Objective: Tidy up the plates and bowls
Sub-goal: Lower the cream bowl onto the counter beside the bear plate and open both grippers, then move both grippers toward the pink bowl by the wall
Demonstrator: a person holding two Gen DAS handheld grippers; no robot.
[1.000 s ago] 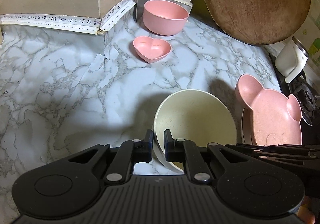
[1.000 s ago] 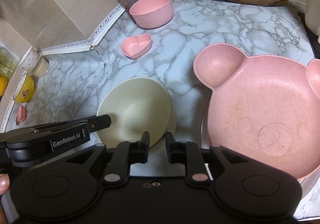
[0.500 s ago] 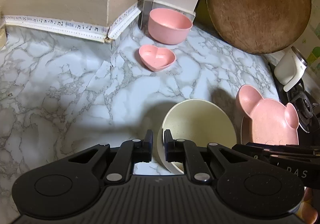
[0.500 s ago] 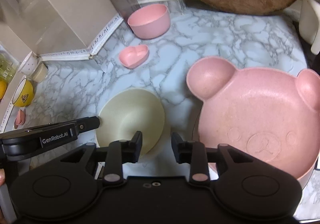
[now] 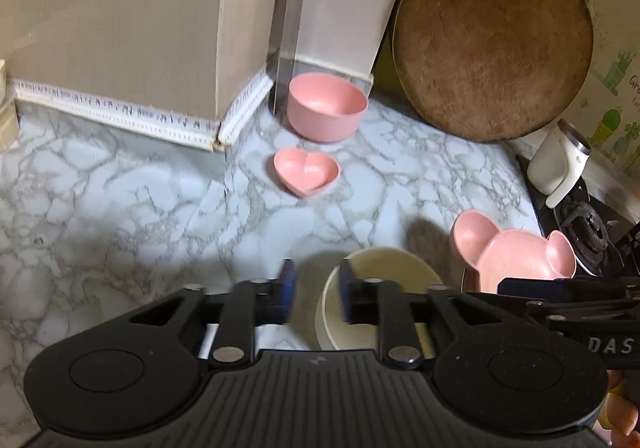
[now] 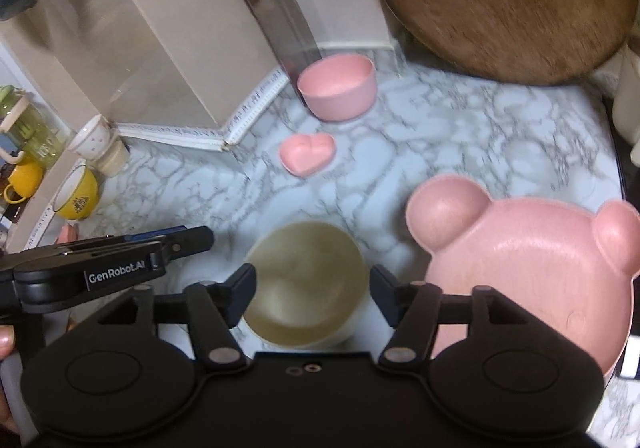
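**Both grippers let go of the cream bowl and drew back**

Since a second earlier, both grippers had lifted away from the cream bowl, which looked smaller and lower in each wrist view than before. Then, the left gripper had pinched the bowl's near rim; now its fingers were opening, the rim showing in the gap with neither pad pressing on it, as far as the blur let me judge. My right gripper had also been nearly closed by the rim; its fingers were now opening wide, the bowl sitting on the desk below the gap, untouched.

That cream bowl rested upright on the marble-patterned desk, just left of the pink bear-shaped plate, which lay on a pale plate whose edge barely showed. Farther back, well apart from these, sat the pink heart-shaped dish and, behind it, the round pink bowl near the wall corner. A cleaver leaned against that corner, and a round wooden board stood propped to the right. Yellow cups sat at the far left edge.
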